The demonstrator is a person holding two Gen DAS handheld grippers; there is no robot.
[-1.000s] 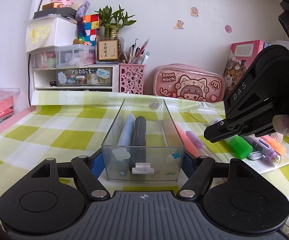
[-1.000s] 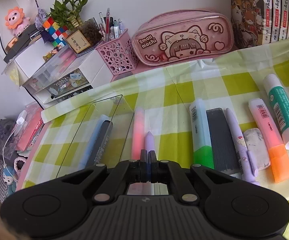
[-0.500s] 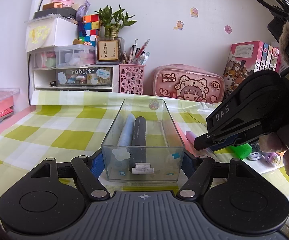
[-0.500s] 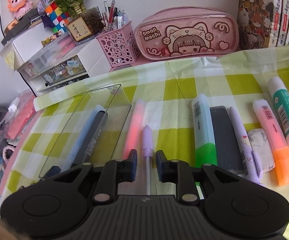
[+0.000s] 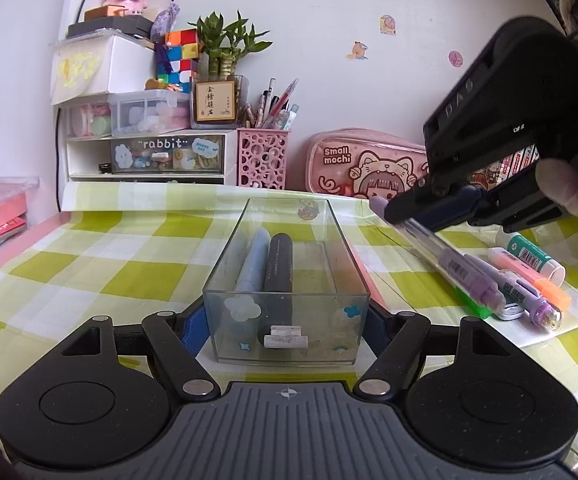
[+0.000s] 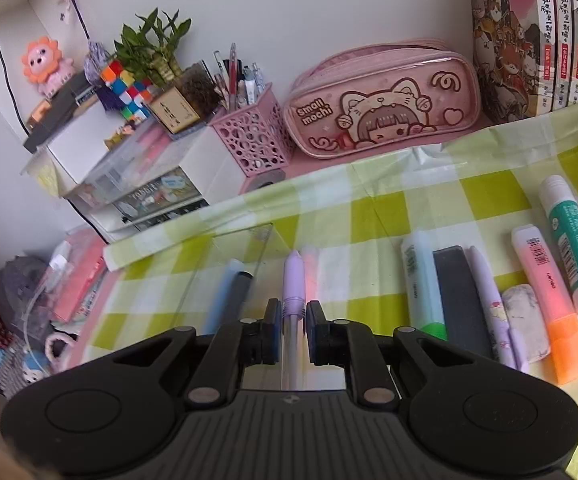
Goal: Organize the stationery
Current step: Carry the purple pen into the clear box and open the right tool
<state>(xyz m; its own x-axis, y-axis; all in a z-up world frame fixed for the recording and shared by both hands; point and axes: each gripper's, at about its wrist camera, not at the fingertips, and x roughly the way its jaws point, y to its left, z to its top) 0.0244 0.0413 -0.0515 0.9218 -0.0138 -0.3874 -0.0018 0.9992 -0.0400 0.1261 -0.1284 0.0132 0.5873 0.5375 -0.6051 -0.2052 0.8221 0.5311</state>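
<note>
A clear plastic box (image 5: 287, 276) stands on the checked cloth with a light blue marker (image 5: 252, 260) and a black marker (image 5: 279, 264) inside. My left gripper (image 5: 285, 326) is shut on the near end of the box. My right gripper (image 6: 292, 314) is shut on a purple pen (image 6: 293, 280) and holds it off the cloth, to the right of the box (image 6: 229, 264). In the left wrist view the pen (image 5: 449, 258) hangs tilted from the right gripper (image 5: 405, 202), beside the box's right wall.
On the cloth to the right lie a pink highlighter (image 6: 311, 272), a green highlighter (image 6: 423, 280), a black case (image 6: 459, 296), a purple pen (image 6: 493, 308), an eraser (image 6: 525, 320), an orange highlighter (image 6: 549, 300) and a glue stick (image 6: 573, 244). A pink pencil case (image 6: 385, 100) and pen holder (image 6: 253, 136) stand behind.
My right gripper opened over the purple pen, closed on it and lifted it off the cloth toward the box. My left gripper stayed shut on the box.
</note>
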